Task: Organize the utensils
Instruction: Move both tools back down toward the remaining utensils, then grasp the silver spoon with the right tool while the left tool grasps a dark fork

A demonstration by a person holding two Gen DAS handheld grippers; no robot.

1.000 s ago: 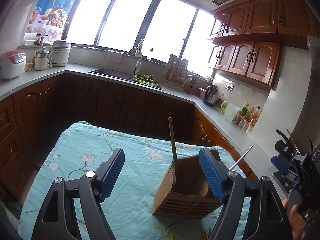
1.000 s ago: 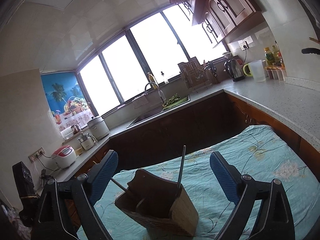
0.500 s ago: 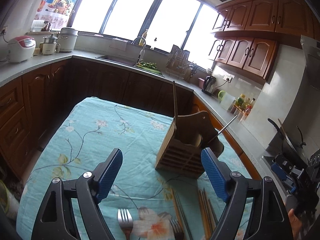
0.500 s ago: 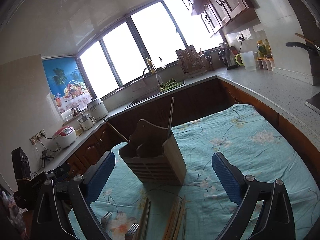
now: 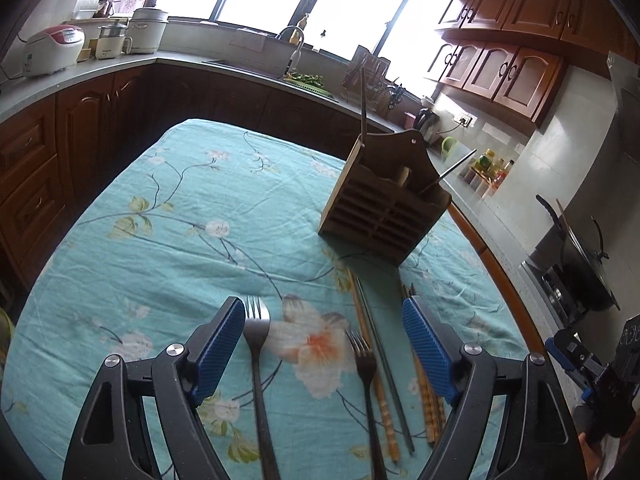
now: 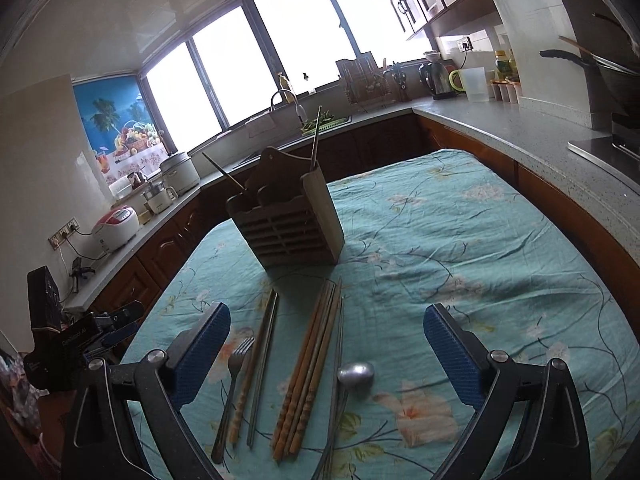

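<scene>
The left gripper (image 5: 324,344) hangs low over the table (image 5: 160,240) with its jaws wide apart and nothing between the pads. A dark fork (image 5: 256,344) lies just inside its left finger; a second fork (image 5: 366,364), a bamboo chopstick (image 5: 370,360) and a metal chopstick (image 5: 384,360) lie nearer the right finger. The right gripper (image 6: 326,348) also stands spread and empty, over a bundle of bamboo chopsticks (image 6: 314,360), a metal spoon (image 6: 354,374), a fork and a chopstick pair. All these lie flat on the cloth, handles toward the cameras. The holder (image 5: 384,204) stands upright beyond them, well apart from both grippers, near the table's far right edge in the left view.

A second ago both views were filled by the holder, close between the fingers, and no loose utensils showed. Now both grippers have drawn back and tipped downward, so the holder sits farther off and the utensil row has come into view. The left jaws have not widened noticeably.

The holder is brown wood with a slatted front, a scalloped back board and compartments; one bamboo stick and one metal stick lean out of it. The cloth is wrinkled teal fabric printed with flowers and thin branches. The gripper pads are blue and ribbed, on black arms.
</scene>
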